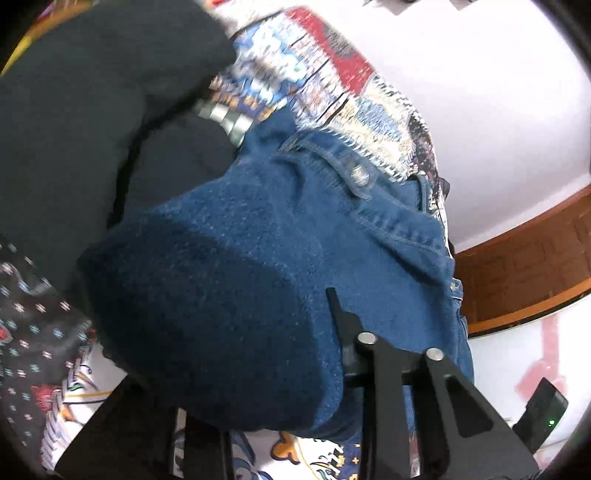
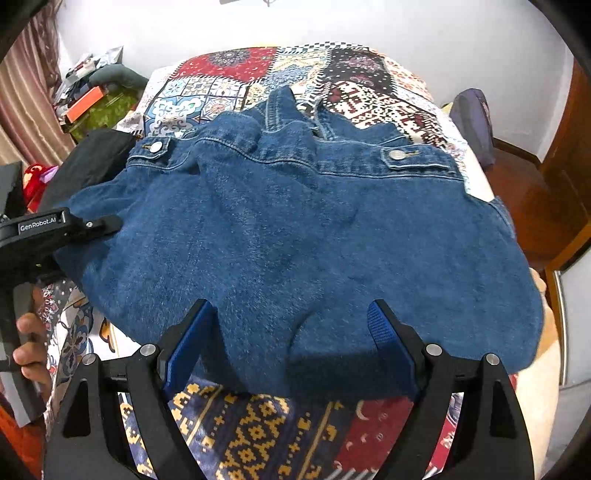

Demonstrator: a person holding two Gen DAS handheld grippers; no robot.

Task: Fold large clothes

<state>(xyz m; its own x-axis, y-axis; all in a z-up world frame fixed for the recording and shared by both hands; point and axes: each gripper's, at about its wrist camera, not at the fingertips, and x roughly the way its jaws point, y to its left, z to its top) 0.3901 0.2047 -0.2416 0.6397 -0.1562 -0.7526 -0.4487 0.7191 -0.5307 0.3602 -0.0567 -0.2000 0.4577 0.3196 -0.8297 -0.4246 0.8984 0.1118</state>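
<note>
A blue denim jacket [image 2: 295,236] was spread over a patchwork bedspread [image 2: 258,435], pinched at left by the left gripper [image 2: 107,223] while the right gripper [image 2: 291,350] was held wide apart, empty, at lower centre.

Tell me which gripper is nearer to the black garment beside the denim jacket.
Left. The left gripper is at the denim jacket's left edge, just below the black garment. The right gripper is open at the jacket's near edge, farther away.

White wall [image 2: 406,22], patchwork bedspread [image 2: 229,77], brown wood door [image 2: 569,147], curtain [image 2: 26,92] at left
</note>
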